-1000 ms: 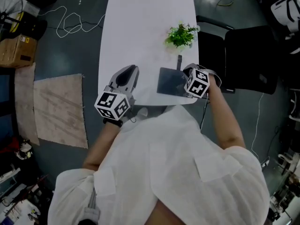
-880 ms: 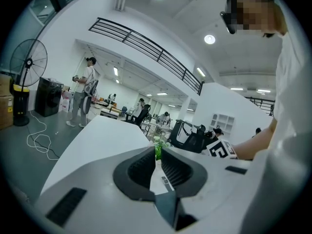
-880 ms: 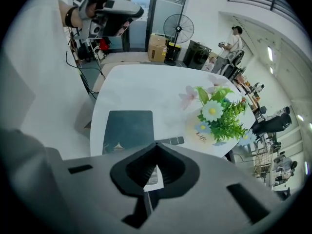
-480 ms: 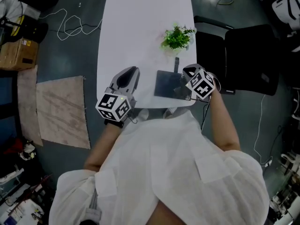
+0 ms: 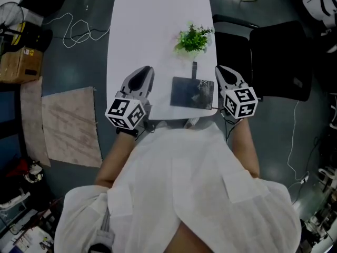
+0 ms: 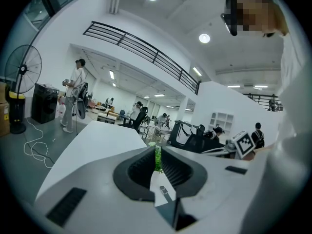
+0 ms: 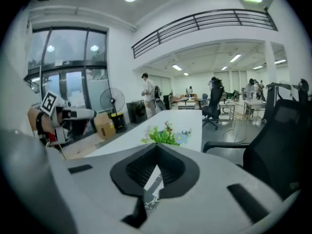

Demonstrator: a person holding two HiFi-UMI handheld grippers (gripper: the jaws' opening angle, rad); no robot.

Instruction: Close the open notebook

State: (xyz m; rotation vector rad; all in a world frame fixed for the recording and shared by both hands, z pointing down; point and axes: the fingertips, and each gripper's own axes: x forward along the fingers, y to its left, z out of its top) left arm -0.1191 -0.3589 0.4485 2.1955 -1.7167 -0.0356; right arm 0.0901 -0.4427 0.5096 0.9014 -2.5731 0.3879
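The notebook (image 5: 191,93) lies flat on the near end of the white table (image 5: 152,30), its dark cover up and closed. A thin dark strap or pen (image 5: 194,69) sticks out from its far edge. My right gripper (image 5: 221,69) hangs just off the notebook's right edge, beside the table's rim, shut and holding nothing. In the right gripper view a patch of the dark cover (image 7: 150,200) shows below the shut jaws. My left gripper (image 5: 143,70) hovers over the table left of the notebook, apart from it, jaws together and holding nothing.
A small green potted plant (image 5: 193,38) stands beyond the notebook near the table's right edge. A black office chair (image 5: 274,62) is right of the table. Cables (image 5: 79,28), a cardboard box (image 5: 18,62) and a mat (image 5: 71,125) lie on the floor at the left.
My right gripper has lifted off the notebook's right part, rolled upright and moved right, off the table's edge. The notebook's cover now shows whole. My left gripper barely shifted.
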